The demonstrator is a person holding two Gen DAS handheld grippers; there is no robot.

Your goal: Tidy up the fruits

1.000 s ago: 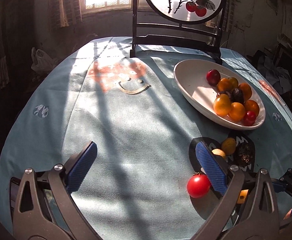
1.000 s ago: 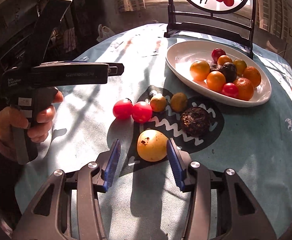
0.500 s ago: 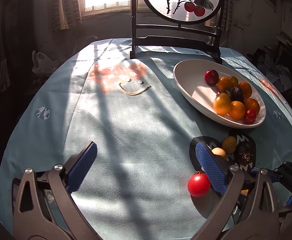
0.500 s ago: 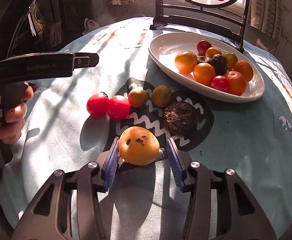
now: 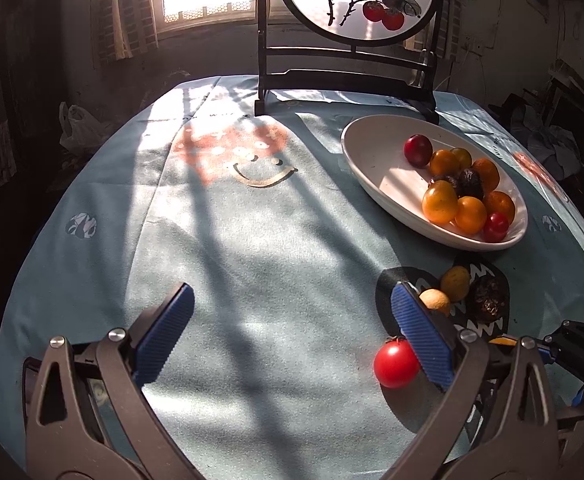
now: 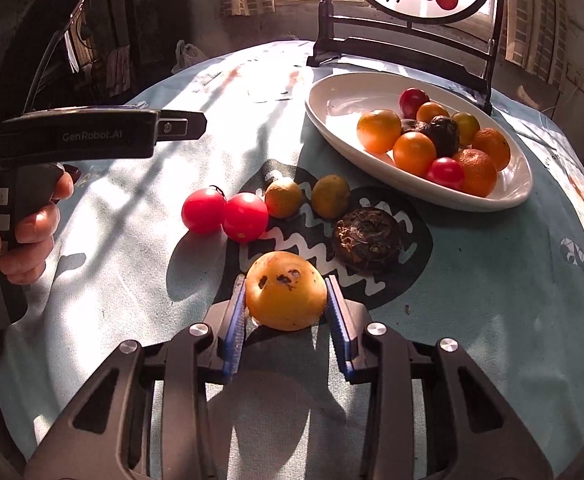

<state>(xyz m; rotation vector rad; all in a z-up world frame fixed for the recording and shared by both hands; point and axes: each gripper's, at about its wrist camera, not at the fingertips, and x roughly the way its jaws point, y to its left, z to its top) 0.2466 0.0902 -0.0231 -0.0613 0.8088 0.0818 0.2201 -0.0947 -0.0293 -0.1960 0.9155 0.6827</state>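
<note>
Yellow fruit (image 6: 286, 295), spotted, low in the frame's centre, sitting on the surface (image 6: 492, 320) at the near edge of a dark patterned patch, between the blue pads of the right claw (image 6: 286, 312); pads pressed to both flanks, apparently gripped. Could slip from a round, smooth skin if lifted fast; could bruise if squeezed harder. Just beyond, two red tomatoes (image 6: 224, 214), two small yellow-green fruits (image 6: 306, 197) and a dark wrinkled one (image 6: 367, 238), easily knocked rolling on the way to the white dish (image 6: 332, 92), already crowded. Left claw (image 5: 288, 334) wide open, gripping nothing, one tomato (image 5: 396, 364) beside its right pad.
</note>
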